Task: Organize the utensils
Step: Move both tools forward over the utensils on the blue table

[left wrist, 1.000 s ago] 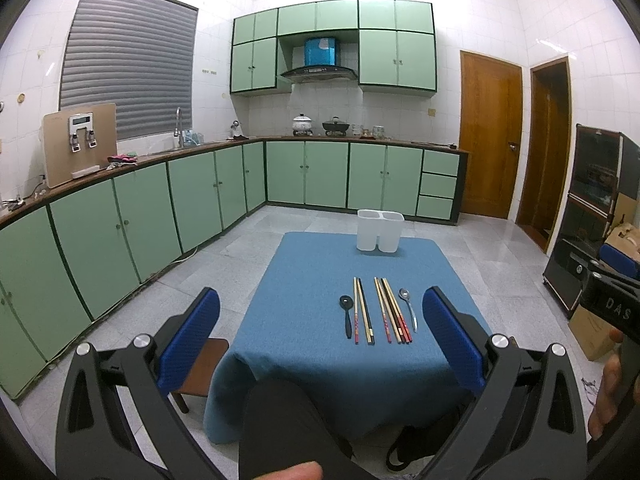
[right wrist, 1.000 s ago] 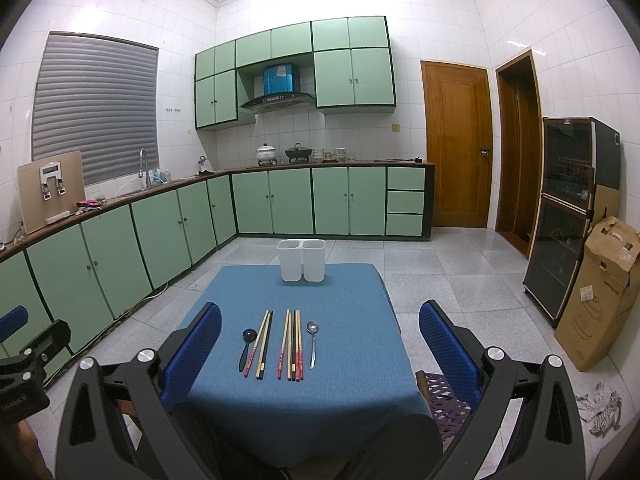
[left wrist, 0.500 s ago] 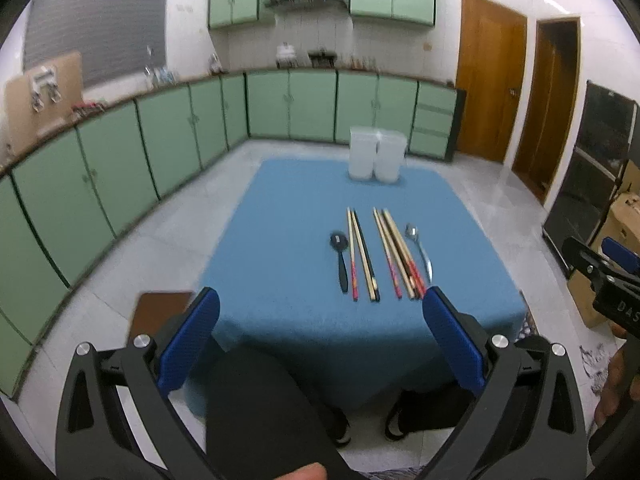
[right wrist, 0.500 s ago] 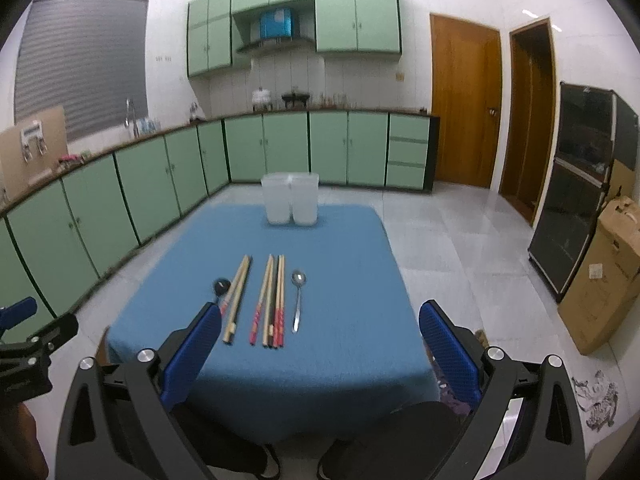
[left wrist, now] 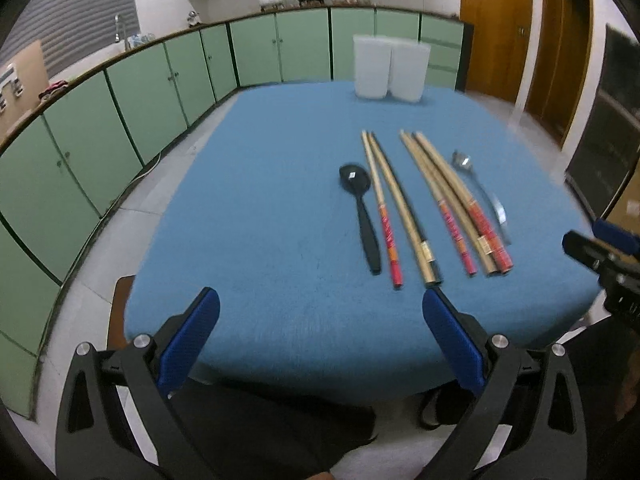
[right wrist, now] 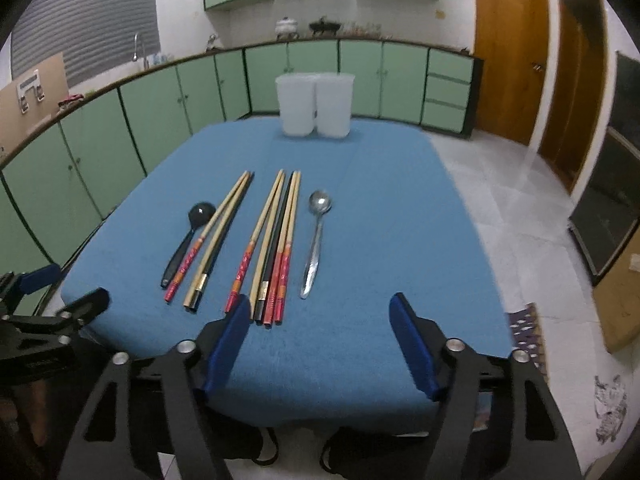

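On the blue-clothed table (left wrist: 248, 208) lie a black spoon (left wrist: 360, 208), a pair of chopsticks (left wrist: 384, 208), a group of several chopsticks (left wrist: 452, 200) and a metal spoon (left wrist: 480, 192). A white two-compartment holder (left wrist: 390, 68) stands at the far edge. My left gripper (left wrist: 320, 308) hangs open over the near edge, left of the utensils' handle ends. My right gripper (right wrist: 320, 312) hovers just short of the chopstick group (right wrist: 276, 240) and the metal spoon (right wrist: 316, 240). Its jaws are closing with nothing between them.
Green cabinets (left wrist: 132, 92) line the left and far walls. A wooden stool (left wrist: 118, 308) shows under the table's left corner. A cardboard box (right wrist: 620, 292) and a dark cabinet (right wrist: 604, 216) stand on the right. A person's dark-clad legs (left wrist: 260, 432) lie below the grippers.
Both grippers have come down and forward to the table's near edge and tilted downward. The right gripper's jaws have narrowed. The utensils have not moved.
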`<act>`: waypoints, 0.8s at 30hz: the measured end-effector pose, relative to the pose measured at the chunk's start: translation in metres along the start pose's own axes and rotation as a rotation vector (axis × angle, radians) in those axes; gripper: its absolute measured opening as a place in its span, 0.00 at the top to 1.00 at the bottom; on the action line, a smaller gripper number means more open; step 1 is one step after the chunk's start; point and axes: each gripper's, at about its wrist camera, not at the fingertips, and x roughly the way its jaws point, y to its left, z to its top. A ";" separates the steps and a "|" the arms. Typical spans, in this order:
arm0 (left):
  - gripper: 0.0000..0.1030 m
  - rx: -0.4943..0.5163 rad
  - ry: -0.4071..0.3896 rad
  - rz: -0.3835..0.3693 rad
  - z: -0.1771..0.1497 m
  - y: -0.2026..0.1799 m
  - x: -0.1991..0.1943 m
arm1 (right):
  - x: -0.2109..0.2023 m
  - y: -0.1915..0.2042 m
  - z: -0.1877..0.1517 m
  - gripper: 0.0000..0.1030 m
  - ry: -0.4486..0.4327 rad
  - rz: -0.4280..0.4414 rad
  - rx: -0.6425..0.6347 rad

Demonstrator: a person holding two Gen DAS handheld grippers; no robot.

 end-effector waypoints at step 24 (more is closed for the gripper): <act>0.05 0.011 0.054 0.014 0.006 0.002 0.052 | 0.073 -0.013 0.002 0.51 0.067 0.057 0.021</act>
